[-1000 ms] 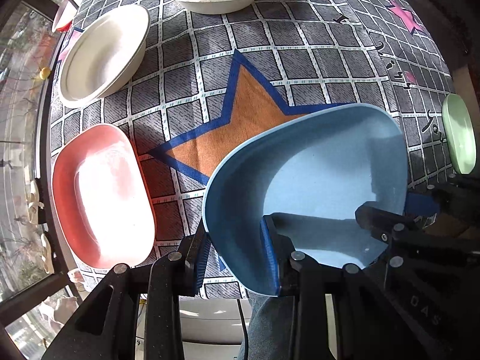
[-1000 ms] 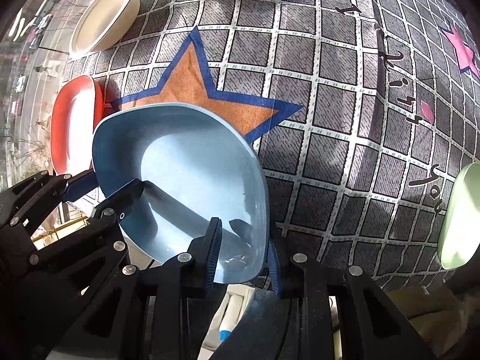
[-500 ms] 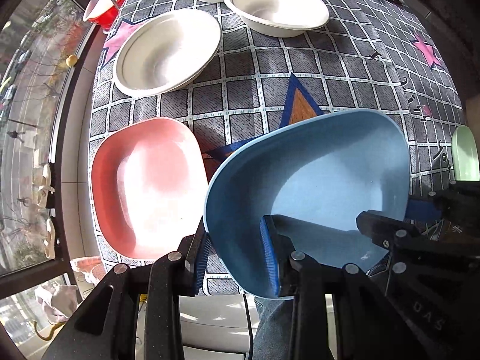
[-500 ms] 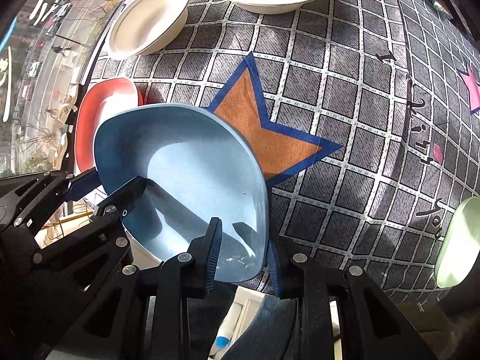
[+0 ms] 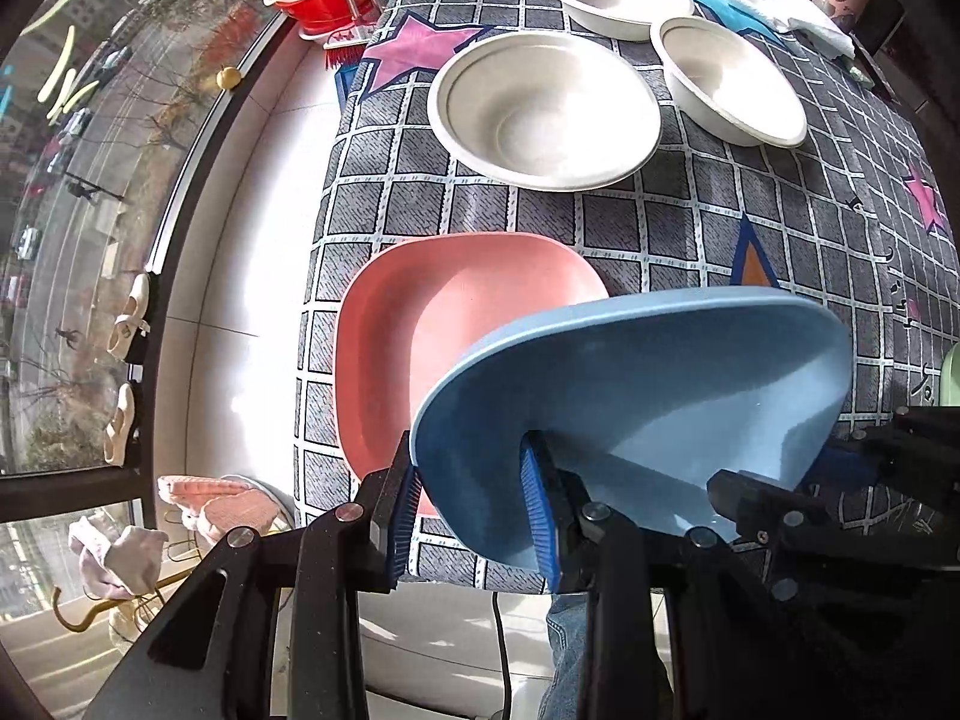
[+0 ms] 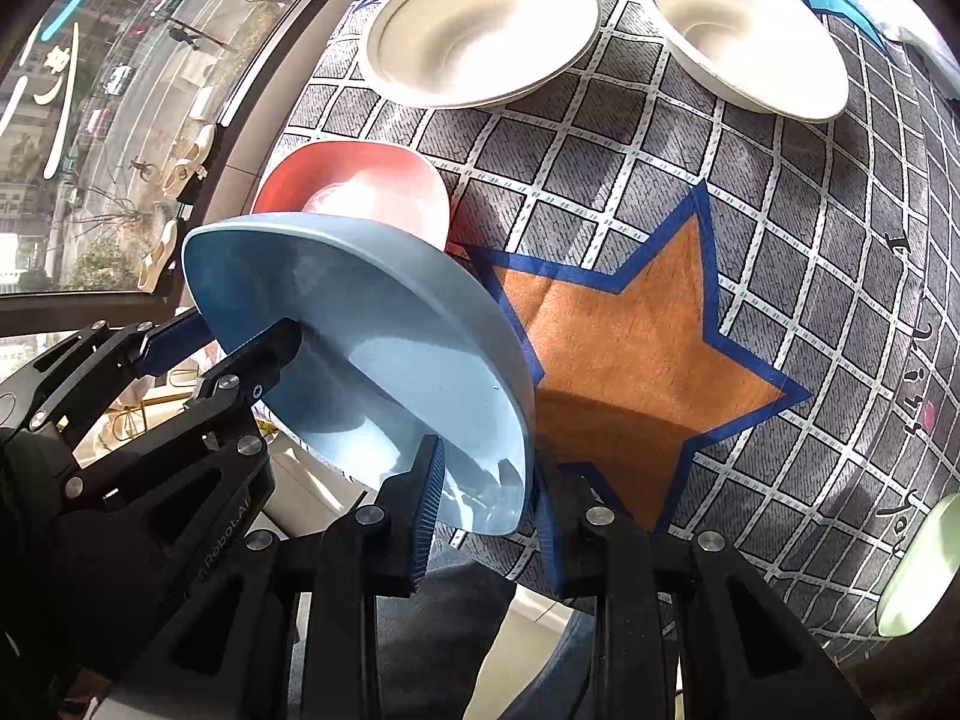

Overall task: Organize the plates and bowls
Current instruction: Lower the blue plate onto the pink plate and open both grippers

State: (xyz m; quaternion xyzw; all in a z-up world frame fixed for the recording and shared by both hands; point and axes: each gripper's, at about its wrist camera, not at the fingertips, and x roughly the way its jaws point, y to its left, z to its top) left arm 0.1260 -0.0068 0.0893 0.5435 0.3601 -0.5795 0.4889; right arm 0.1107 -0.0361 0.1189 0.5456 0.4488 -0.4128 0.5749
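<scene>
You are clamping the blue plate [image 5: 690, 384] at opposite rims with your left gripper [image 5: 474, 510] and right gripper [image 6: 486, 516] | you are holding it tilted, partly over the pink plate [image 5: 432, 324] | white bowls [image 5: 540, 108] are sitting behind on the tabletop [image 5: 690, 222].
</scene>
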